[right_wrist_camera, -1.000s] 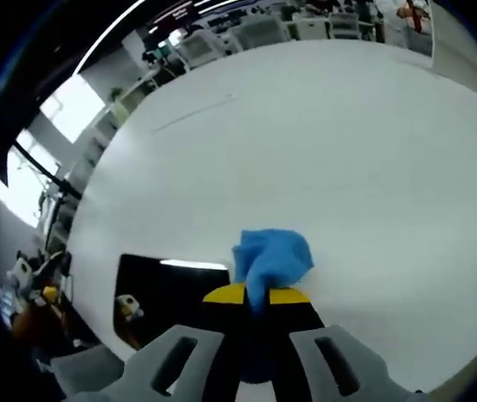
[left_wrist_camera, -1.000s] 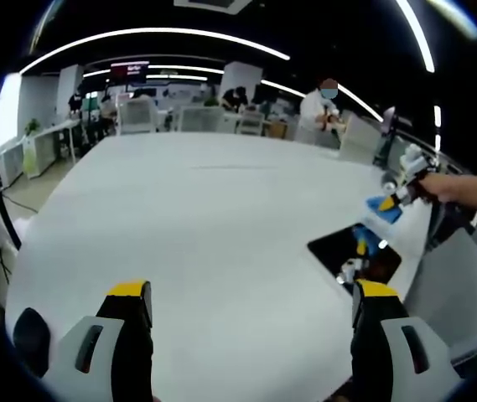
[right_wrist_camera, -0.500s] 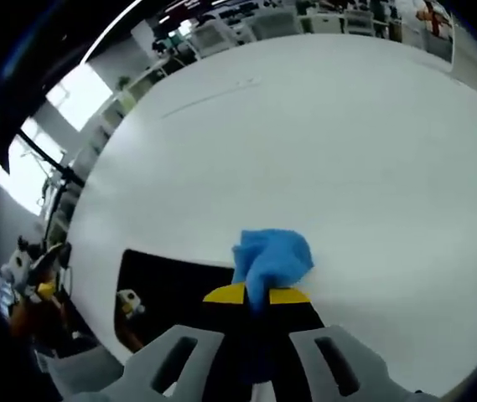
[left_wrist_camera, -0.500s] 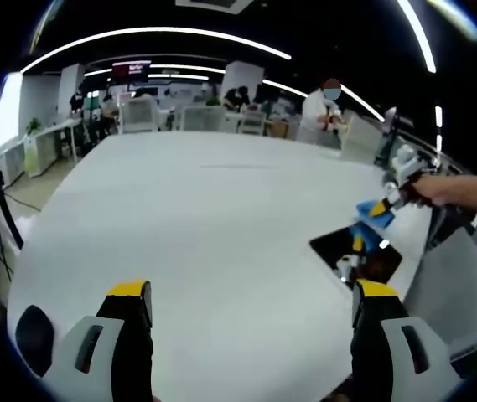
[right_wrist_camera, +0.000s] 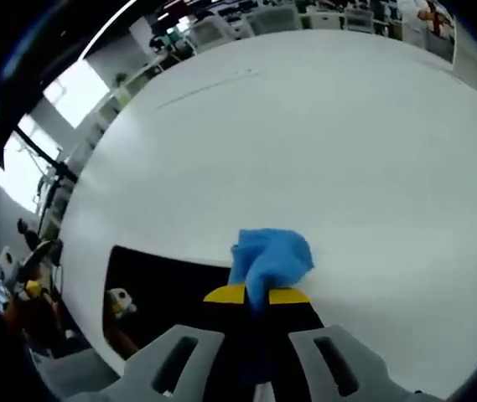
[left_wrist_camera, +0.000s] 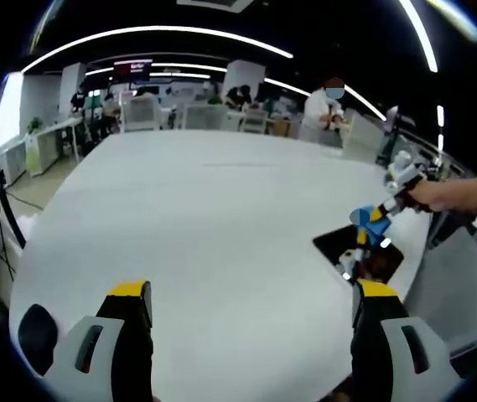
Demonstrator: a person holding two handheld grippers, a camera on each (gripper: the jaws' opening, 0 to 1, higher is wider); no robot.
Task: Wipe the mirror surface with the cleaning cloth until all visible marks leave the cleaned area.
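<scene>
Mirror (right_wrist_camera: 167,289): flat dark rectangular pane, glossy, lying on the white table (right_wrist_camera: 322,151) near its edge. In the right gripper view it sits just left of and beyond the jaws; its surface throws back dim reflections, including a small pale and yellow shape. Marks on it cannot be made out at this size.

Right gripper (right_wrist_camera: 256,295): yellow-tipped jaws pressed together, pinching a blue cloth (right_wrist_camera: 270,258). Cloth is soft, bunched into a rounded wad with folds, standing up out of the jaw tips. It hangs at the mirror's right edge, over the line where pane meets table; whether it touches the glass cannot be told. Gripper body grey plastic, black inner faces.

Left gripper (left_wrist_camera: 251,306): jaws spread wide, nothing between them, yellow caps on black fingers, grey housings below. It is held over bare table, well apart from the mirror.

In the left gripper view the mirror (left_wrist_camera: 357,251) shows as a small dark slanted patch at far right of the table. The right gripper (left_wrist_camera: 375,219) comes in above it with the blue cloth (left_wrist_camera: 362,218) at its tip, held by a person's hand (left_wrist_camera: 439,194).

Table: smooth, matte white, rounded outline. Beyond it, an office with desks, chairs (left_wrist_camera: 139,113) and long ceiling light strips (left_wrist_camera: 163,35); people (left_wrist_camera: 324,105) at the far side.
</scene>
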